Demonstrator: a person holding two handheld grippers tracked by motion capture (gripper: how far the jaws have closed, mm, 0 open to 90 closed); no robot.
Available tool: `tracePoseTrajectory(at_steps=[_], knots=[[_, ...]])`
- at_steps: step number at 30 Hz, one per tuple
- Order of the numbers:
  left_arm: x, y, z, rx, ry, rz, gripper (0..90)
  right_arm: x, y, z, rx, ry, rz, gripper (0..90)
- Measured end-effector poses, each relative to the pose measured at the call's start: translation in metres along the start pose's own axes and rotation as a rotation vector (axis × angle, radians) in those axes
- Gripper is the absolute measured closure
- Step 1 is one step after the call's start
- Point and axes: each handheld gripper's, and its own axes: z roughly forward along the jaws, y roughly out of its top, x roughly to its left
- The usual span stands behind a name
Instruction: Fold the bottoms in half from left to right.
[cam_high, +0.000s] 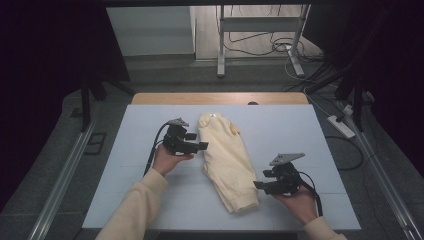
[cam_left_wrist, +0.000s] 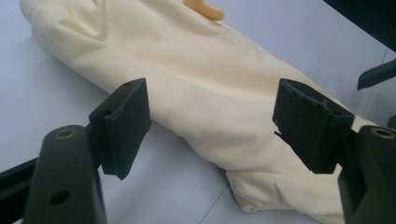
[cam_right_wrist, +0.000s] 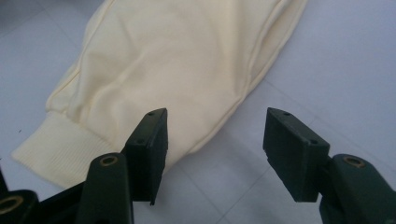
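The person's forearms enter nearest. A folded cream garment lies mid-worktop. Left tongs gape wide beside its upper edge; right tongs, also apart and empty, sit by its hem. Pinching one layer could unfold it.

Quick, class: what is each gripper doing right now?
Left gripper: open, holding nothing, beside the garment.
Right gripper: open, holding nothing.

High view overhead facing forward, both gripper views close, sharing cream garment
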Motion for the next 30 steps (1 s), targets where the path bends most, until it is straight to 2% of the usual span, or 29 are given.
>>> tracePoseTrajectory(at_steps=[11,15,17,18,21,30], knots=[[-0.001,0.0,0.0,0.002,0.003,0.002,27.1,0.011,-0.005,0.006,0.061,0.039,-0.016,40.4],[-0.001,0.0,0.001,0.004,0.004,0.001,27.1,0.013,-0.007,0.018,0.114,0.118,0.007,40.7],[-0.002,0.0,0.001,0.004,0.005,0.003,27.1,0.018,-0.008,0.026,0.153,0.123,-0.013,41.8],[-0.002,0.0,0.001,0.005,0.004,0.004,27.1,0.021,-0.008,0.026,0.145,0.114,-0.028,45.2],[-0.002,0.0,0.001,0.005,0.004,0.004,27.1,0.024,-0.006,0.027,0.152,0.142,-0.039,56.0],[-0.002,0.0,0.001,0.006,0.004,0.004,27.1,0.026,-0.006,0.027,0.144,0.171,-0.062,63.9]])
